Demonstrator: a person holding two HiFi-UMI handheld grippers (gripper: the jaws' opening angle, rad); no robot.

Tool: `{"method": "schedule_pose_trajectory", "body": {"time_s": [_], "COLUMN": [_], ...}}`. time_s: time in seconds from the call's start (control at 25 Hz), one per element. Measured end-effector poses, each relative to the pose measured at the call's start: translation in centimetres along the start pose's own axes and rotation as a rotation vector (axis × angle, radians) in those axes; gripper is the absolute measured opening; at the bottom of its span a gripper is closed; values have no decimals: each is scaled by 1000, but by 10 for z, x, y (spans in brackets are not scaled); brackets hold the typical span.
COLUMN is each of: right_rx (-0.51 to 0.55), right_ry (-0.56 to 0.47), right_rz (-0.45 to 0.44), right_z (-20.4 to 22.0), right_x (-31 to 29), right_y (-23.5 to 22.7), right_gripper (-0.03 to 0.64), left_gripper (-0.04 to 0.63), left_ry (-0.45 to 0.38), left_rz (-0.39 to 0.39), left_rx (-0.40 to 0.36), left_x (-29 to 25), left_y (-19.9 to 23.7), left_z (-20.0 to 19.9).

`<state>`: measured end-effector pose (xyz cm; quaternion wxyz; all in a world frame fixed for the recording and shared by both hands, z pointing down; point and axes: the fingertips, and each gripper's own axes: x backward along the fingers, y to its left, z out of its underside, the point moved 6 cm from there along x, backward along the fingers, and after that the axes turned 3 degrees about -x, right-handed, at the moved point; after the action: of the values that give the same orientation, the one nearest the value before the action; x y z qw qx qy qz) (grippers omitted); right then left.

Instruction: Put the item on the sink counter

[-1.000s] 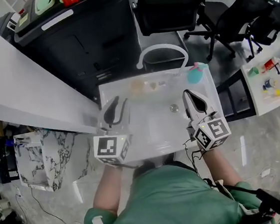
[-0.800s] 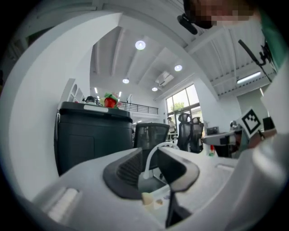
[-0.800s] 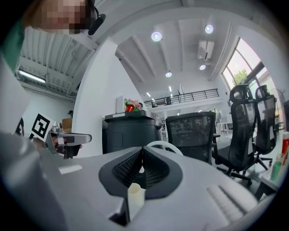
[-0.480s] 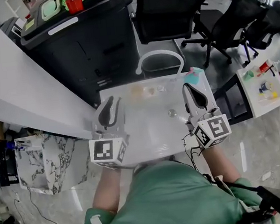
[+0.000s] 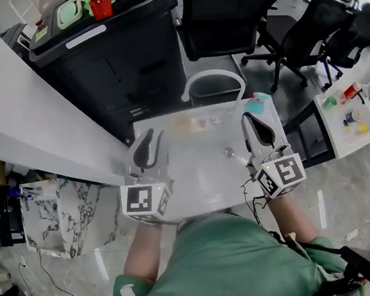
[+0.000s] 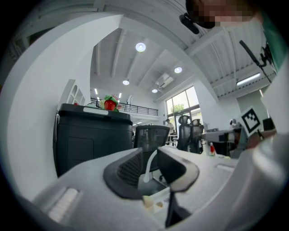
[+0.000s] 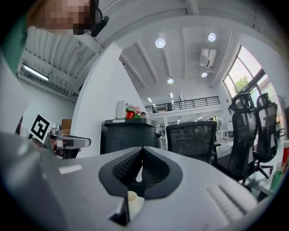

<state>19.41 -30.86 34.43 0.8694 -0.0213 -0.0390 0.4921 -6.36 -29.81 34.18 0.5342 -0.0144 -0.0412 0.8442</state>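
A white sink basin (image 5: 194, 169) with an arched white faucet (image 5: 213, 76) lies below me. Small pale items (image 5: 198, 121) sit on its far rim, and a teal item (image 5: 256, 104) rests at the far right corner. My left gripper (image 5: 149, 138) hovers over the basin's left side, its jaws apart with nothing between them. In the left gripper view (image 6: 151, 158) the faucet (image 6: 148, 170) shows through the gap. My right gripper (image 5: 252, 123) hovers over the right side near the drain (image 5: 228, 151). Its jaws (image 7: 142, 155) meet at the tips and hold nothing.
A black cabinet (image 5: 120, 45) with red and green things (image 5: 102, 1) on top stands behind the sink. Office chairs (image 5: 223, 13) fill the far right. A white side table with bottles (image 5: 350, 108) is at right, and a marbled box (image 5: 53, 212) at left.
Both grippers stay over the near part of the basin. The head view has shifted a little, so the sink sits slightly higher in the picture.
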Motion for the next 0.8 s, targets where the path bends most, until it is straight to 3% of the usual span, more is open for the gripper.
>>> {"method": "schedule_pose_trajectory", "body": {"time_s": [0.64,0.8], "right_rx": [-8,35], "right_ry": [5,6], "right_rz": [-16,-18], "right_z": [-1,-1], "right_x": [-1,3], "right_y": [0,0], "right_gripper": [2,2], "left_gripper": [96,96], "left_ry": [17,19], "left_rz": [7,9], "left_rx": [10,8], "left_x": [-4,-4], "left_y": [-4,-8], "left_z": [4,3]}}
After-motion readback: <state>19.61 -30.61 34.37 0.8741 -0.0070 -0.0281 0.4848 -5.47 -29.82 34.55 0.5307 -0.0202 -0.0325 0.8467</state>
